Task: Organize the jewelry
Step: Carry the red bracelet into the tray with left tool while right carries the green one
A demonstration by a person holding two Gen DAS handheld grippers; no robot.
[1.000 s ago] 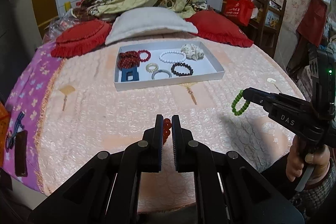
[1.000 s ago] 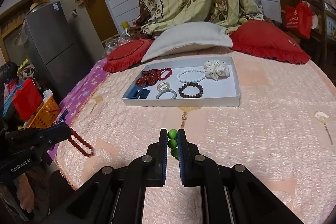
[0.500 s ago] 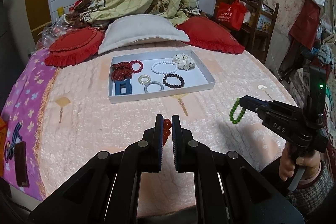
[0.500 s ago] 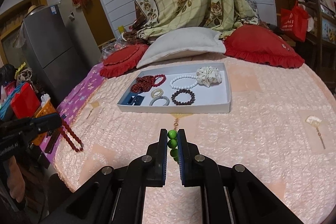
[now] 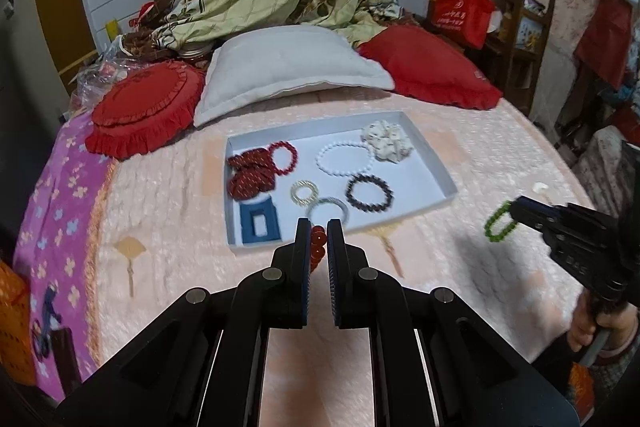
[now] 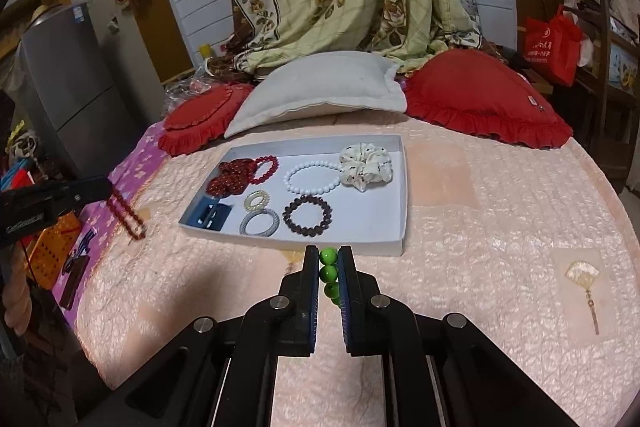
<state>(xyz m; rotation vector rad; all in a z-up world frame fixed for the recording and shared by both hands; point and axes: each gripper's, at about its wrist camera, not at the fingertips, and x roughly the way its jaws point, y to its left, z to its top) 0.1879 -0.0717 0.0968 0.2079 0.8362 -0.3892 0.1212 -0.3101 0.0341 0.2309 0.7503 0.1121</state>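
Left claw [image 5: 319, 233] clamped on red bracelet [image 5: 317, 245]; right claw [image 6: 328, 261] clamped on green bracelet [image 6: 329, 273]; both near the white tray [image 6: 394, 241].

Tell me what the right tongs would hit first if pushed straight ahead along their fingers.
Probably the near wall of the white tray, directly beyond the right tongs holding the green bead bracelet. Depth is unclear; if they ride higher, they would pass over it toward the dark bead bracelet.
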